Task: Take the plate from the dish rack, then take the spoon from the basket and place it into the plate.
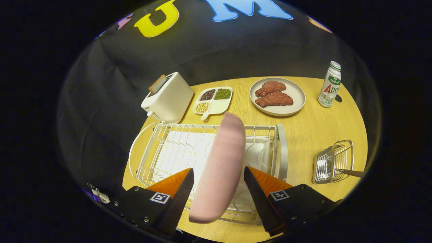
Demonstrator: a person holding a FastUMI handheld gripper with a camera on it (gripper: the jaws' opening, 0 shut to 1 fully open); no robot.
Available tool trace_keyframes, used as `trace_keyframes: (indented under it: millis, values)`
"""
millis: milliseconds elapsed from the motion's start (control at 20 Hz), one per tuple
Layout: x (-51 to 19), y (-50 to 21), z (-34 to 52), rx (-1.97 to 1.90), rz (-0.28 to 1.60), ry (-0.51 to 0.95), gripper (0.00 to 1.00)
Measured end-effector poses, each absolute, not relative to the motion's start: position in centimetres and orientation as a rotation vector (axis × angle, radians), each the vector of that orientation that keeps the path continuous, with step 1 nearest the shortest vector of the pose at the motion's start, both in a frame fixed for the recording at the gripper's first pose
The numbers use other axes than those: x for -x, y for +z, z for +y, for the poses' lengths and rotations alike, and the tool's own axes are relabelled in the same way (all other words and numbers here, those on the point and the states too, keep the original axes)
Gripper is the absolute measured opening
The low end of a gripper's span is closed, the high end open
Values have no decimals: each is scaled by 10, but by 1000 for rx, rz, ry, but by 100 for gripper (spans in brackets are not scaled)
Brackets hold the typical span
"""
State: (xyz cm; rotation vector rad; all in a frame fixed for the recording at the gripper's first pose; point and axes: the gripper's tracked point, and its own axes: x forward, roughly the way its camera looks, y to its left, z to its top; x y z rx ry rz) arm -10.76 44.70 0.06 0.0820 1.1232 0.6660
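Note:
A pink plate (pixel 221 168) stands on edge in the white wire dish rack (pixel 158 148), leaning a little to the right. My gripper (pixel 217 170) is open and straddles the plate. The right fingertip (pixel 251 175) is almost at the plate's side, and a narrow gap shows between the plate and the left fingertip (pixel 187 179). To the right of the rack lies a small wire basket (pixel 337 158) with the spoon (pixel 324 168) inside; the spoon's brown handle pokes out to the right.
Beyond the rack stand a white toaster (pixel 168 98), a divided dish of beans (pixel 214 99), a grey plate of meat (pixel 277 96) and a milk bottle (pixel 330 84). Bare wooden table (pixel 303 135) lies between rack and basket.

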Motion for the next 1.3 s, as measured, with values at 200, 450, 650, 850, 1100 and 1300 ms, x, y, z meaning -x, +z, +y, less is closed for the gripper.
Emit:
trace_keyframes:
  millis: [200, 450, 650, 850, 1100, 1300]
  values:
    - [105, -9, 457, -127, 1193, 632, 88]
    - [94, -17, 459, -173, 1208, 586, 74]
    - [94, -22, 456, -157, 1208, 587, 58]
    - [93, -20, 452, -153, 1207, 585, 49]
    - [87, -10, 447, -169, 1199, 565, 50]
    - [90, -10, 444, -119, 1210, 546, 50]
